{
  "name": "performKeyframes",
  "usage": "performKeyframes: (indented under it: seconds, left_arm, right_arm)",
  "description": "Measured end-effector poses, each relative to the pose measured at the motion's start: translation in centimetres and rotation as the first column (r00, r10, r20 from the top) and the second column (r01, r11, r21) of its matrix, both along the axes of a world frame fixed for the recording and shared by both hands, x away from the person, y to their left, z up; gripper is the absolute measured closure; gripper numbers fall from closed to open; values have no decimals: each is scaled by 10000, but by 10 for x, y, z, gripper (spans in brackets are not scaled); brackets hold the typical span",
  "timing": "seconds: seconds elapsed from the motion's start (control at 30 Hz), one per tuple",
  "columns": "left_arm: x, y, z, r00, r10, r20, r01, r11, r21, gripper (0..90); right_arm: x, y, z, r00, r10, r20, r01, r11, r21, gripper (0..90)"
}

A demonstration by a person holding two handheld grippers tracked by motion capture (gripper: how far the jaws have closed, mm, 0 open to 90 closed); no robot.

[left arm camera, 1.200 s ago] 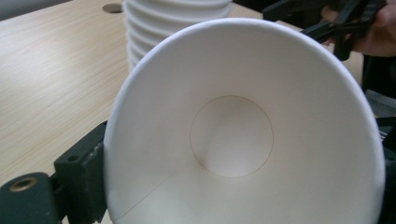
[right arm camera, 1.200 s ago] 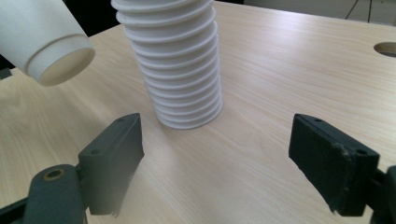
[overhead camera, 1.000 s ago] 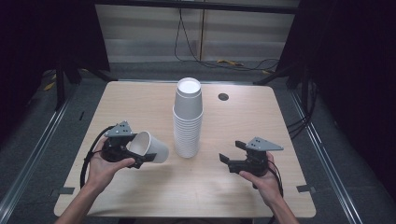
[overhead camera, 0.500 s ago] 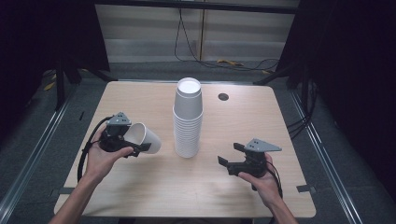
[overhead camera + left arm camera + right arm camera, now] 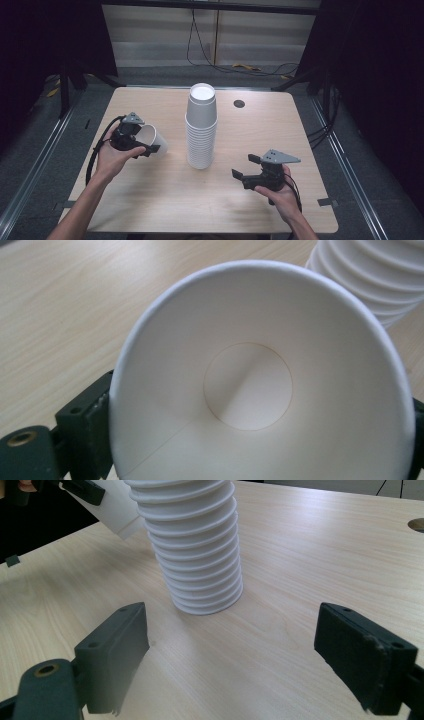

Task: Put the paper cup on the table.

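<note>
A tall stack of white paper cups (image 5: 201,127) stands upside down in the middle of the wooden table (image 5: 150,200). My left gripper (image 5: 145,145) is shut on a single white paper cup (image 5: 154,139), held on its side to the left of the stack, apart from it. The left gripper view looks straight into this cup (image 5: 260,375), with the stack (image 5: 370,275) behind it. My right gripper (image 5: 245,167) hovers open to the right front of the stack, nothing between its fingers. Its view shows the stack (image 5: 192,545) ahead of the gripper (image 5: 240,655).
A small round hole (image 5: 239,103) sits in the table at the back right. Bare wood lies in front of the stack and along the near edge. Cables (image 5: 200,45) run on the floor beyond the table.
My left gripper has carried the single cup leftward and a little farther back, away from the stack. The right gripper has drifted slightly toward the near edge, still open.
</note>
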State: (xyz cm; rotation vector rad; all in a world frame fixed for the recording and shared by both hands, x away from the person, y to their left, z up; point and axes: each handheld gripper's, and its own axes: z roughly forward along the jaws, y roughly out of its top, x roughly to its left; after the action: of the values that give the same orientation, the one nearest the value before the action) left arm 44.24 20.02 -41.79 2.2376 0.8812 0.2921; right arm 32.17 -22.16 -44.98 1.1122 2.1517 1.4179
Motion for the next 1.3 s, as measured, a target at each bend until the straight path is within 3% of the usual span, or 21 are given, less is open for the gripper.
performKeyframes:
  seconds: [0.1,0.47,0.57,0.6,0.83,1.13,1.3]
  left_arm:
    - [6,-1,-5,9999,42,-126,-35,9986,518,78]
    - [13,-14,-16,9994,-61,-348,92,9958,909,73]
    - [17,-20,-19,9993,-172,-333,215,9911,1310,71]
    - [18,-23,-21,9991,-201,-374,243,9927,1178,70]
    - [19,-29,-26,9992,-338,-204,362,9904,1334,59]
    - [22,-23,-35,10000,57,52,-63,9928,1200,45]
    - [21,-23,-40,10000,-19,-41,24,9922,1250,153]
  right_arm:
    - [1,1,-1,10000,29,-46,-29,10000,-67,140]
    - [1,2,-2,10000,54,-61,-55,9999,-98,140]
    - [1,2,-2,10000,12,-51,-12,10000,-82,140]
    - [1,2,-2,10000,7,-59,-7,10000,-87,140]
    - [2,4,-3,9999,93,-92,-94,9999,-116,140]
    - [1,4,-4,9999,112,-79,-113,9999,-120,140]
    - [2,4,-4,9999,70,-95,-71,9999,-120,140]
